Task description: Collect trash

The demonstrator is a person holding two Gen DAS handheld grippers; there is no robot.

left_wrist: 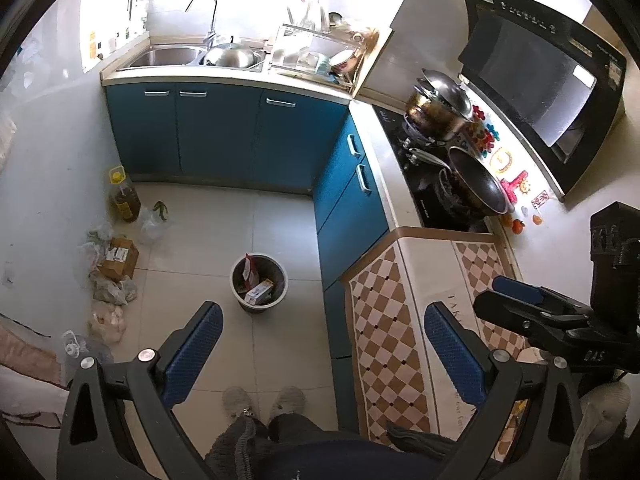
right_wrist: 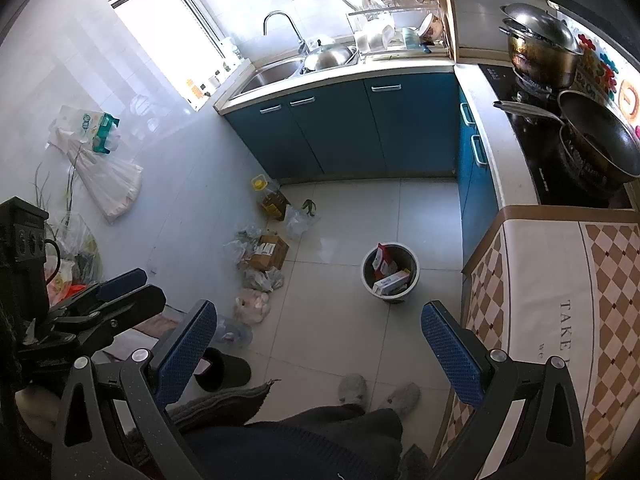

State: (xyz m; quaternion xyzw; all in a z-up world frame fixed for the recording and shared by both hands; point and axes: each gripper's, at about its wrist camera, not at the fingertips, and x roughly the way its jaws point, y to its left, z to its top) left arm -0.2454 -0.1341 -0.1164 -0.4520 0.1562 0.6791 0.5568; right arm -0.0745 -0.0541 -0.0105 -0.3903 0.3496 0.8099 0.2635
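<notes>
The round grey trash bin [left_wrist: 259, 283] stands on the pale tiled floor [left_wrist: 208, 220], out in the open, just in front of our feet and near the corner of the blue cupboards [left_wrist: 224, 132]. Some small cardboard boxes [left_wrist: 258, 290] already sit inside it. We think the collecting is about half done, or maybe near its end, because more bits lie along the white wall: a brown cardboard box [left_wrist: 119, 257], a few crumpled clear plastic bags [left_wrist: 110, 288] just beside it, and a big yellow-capped oil bottle [left_wrist: 124, 196] past them. We cannot tell which of these count as trash. Both tools hang high over the floor and hold nothing. The left gripper [left_wrist: 322, 344] has its blue fingers [left_wrist: 192, 354] wide apart, and the right gripper [right_wrist: 316, 344] has its blue fingers [right_wrist: 182, 354] wide apart too. For the next move we would bend down toward the pile by the wall, close one tool on a bag or the box, and carry it over to the bin. The soft bags may slip or spill, so we would pinch them near the top. The desk with the checked brown and white cloth [left_wrist: 400, 320] on our right looks bare of trash.
</notes>
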